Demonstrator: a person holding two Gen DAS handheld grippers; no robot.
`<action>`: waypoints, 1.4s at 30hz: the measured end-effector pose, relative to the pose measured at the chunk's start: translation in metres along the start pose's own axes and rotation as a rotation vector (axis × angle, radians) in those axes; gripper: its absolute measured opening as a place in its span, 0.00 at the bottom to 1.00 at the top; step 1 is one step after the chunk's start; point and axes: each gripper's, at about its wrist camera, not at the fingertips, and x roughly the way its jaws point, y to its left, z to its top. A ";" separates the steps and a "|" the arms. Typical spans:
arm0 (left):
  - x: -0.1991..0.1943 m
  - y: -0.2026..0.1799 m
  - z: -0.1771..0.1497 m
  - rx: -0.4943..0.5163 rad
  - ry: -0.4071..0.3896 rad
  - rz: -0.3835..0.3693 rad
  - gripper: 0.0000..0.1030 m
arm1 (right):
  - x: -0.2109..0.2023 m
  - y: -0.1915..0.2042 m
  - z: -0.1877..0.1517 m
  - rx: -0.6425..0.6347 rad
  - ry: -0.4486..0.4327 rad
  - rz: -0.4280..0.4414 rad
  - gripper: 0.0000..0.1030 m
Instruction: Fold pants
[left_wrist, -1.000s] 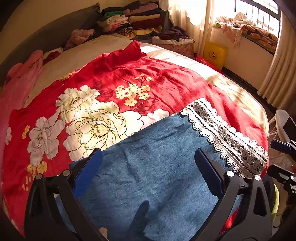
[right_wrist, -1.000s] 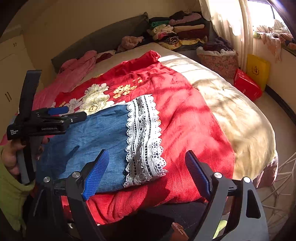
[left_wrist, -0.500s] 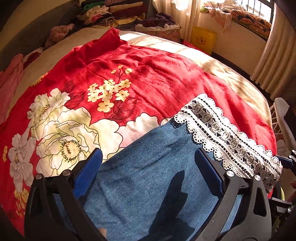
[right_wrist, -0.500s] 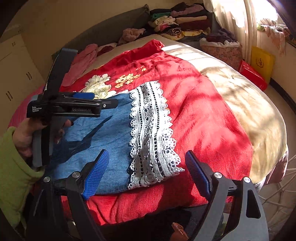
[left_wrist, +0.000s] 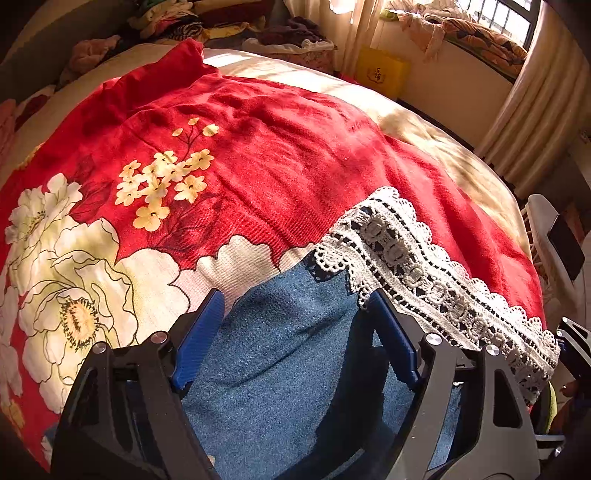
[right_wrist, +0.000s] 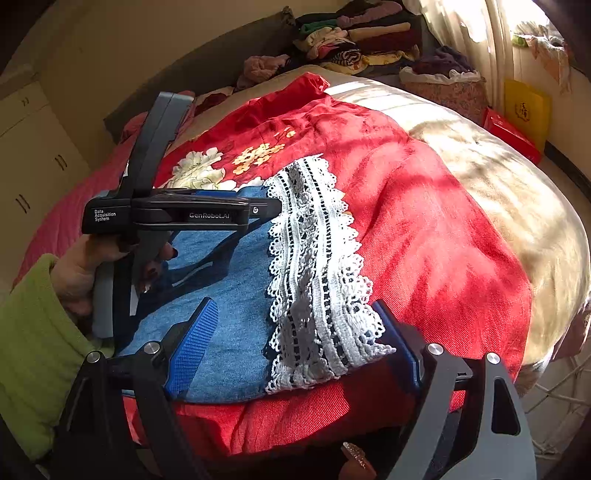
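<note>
Pants (left_wrist: 295, 350), one pair; two grippers

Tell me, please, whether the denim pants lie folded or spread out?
Cannot tell: the denim pants lie flat on the red blanket, their lace hem stacked, the waist end hidden.

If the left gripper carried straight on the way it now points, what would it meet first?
Most likely the blue denim pants: the left gripper, jaws just narrowed yet open, tilts down over them, near the white lace hem. How far above, I cannot tell.
</note>
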 end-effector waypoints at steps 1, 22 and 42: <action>0.001 -0.001 0.001 0.000 -0.001 -0.004 0.71 | 0.004 -0.001 0.000 0.003 0.013 -0.007 0.81; -0.013 -0.020 -0.003 0.025 -0.022 -0.018 0.07 | 0.000 0.011 0.004 -0.038 -0.013 0.030 0.25; -0.116 0.063 -0.056 -0.194 -0.211 -0.051 0.07 | -0.027 0.136 0.018 -0.325 -0.068 0.126 0.25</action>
